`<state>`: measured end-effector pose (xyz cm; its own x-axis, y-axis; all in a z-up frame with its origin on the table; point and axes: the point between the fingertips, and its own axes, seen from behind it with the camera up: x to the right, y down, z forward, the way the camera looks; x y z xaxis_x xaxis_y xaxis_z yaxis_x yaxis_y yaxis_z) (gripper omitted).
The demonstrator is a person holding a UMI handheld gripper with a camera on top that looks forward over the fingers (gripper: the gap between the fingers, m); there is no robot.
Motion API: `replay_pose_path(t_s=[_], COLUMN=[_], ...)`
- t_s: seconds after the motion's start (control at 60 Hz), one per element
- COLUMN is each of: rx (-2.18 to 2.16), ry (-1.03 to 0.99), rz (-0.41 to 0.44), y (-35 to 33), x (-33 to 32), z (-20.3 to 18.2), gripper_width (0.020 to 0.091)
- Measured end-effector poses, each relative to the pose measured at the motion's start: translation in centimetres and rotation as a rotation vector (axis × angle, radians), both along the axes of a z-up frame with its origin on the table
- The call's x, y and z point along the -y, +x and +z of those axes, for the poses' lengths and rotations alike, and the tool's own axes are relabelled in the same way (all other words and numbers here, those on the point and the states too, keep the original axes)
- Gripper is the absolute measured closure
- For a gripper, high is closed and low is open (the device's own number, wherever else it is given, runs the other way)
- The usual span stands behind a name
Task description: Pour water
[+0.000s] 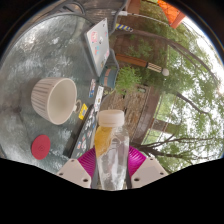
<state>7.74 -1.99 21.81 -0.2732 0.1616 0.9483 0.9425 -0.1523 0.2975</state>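
- Looking along the gripper (111, 168), I saw its two fingers pinched on a clear plastic bottle (111, 148), the pink pads (87, 163) pressed to both its sides.
- The bottle had a white cap and stood upright between the fingers, above the edge of a glass table (40, 55).
- A ribbed white cup (54, 99) sat on the table beyond the fingers, with a round red lid (42, 147) lying nearer.
- Trees (185, 70) stood beyond the table's edge.

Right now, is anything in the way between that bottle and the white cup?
Nothing visible. The bottle is held between the tool fingers, tilted, and the white cup sits beyond it on the glass table with bare glass between them.
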Motion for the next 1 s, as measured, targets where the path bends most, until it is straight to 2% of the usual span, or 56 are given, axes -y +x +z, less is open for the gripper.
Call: replay_pose_path(t_s=[0.1,0.117,0.183,0.267,0.317,0.333,0.4,0.45,0.467,0.483,0.533,0.55,0.683,0.717,0.75,1.0], rx=[-0.456,-0.554,-0.865,-1.16,-1.328,-1.374,-1.538,-1.606,-1.645,-1.653,-1.715,-1.746,-1.826,-1.829,-1.842,-1.842], ry=[0.147,0.2,0.251,0.327,0.319,0.302,0.307,0.268,0.307,0.264,0.204,0.207,0.109,0.109,0.162,0.183], rz=[-0.071,-0.088,-0.077,-0.105,-0.095,-0.09,-0.098,-0.089,-0.08,-0.091,-0.097,-0.088,-0.105,-0.121,-0.071,-0.093], y=[1.7,1.0,1.3,2.6,2.8,3.3,3.6,3.9,3.2,3.9,4.1,3.5,4.1,3.7,3.9,4.2], x=[1.1,0.7,1.1,1.2,1.6,0.5,0.8,-0.3,0.6,0.1,-0.4,-0.4,0.4,0.0,0.2,-0.5], z=[3.0,1.1,1.3,0.8,0.0,0.8,-2.2,-3.1,-5.8,-4.9,-5.6,-7.6,-11.0,-13.2,-12.1,-12.6], gripper_width=[0.0702,0.0702,0.0703,0.0703,0.0703,0.0704,0.0704,0.0705,0.0704,0.0704,0.0705,0.0705,0.0705,0.0702,0.0705,0.0703])
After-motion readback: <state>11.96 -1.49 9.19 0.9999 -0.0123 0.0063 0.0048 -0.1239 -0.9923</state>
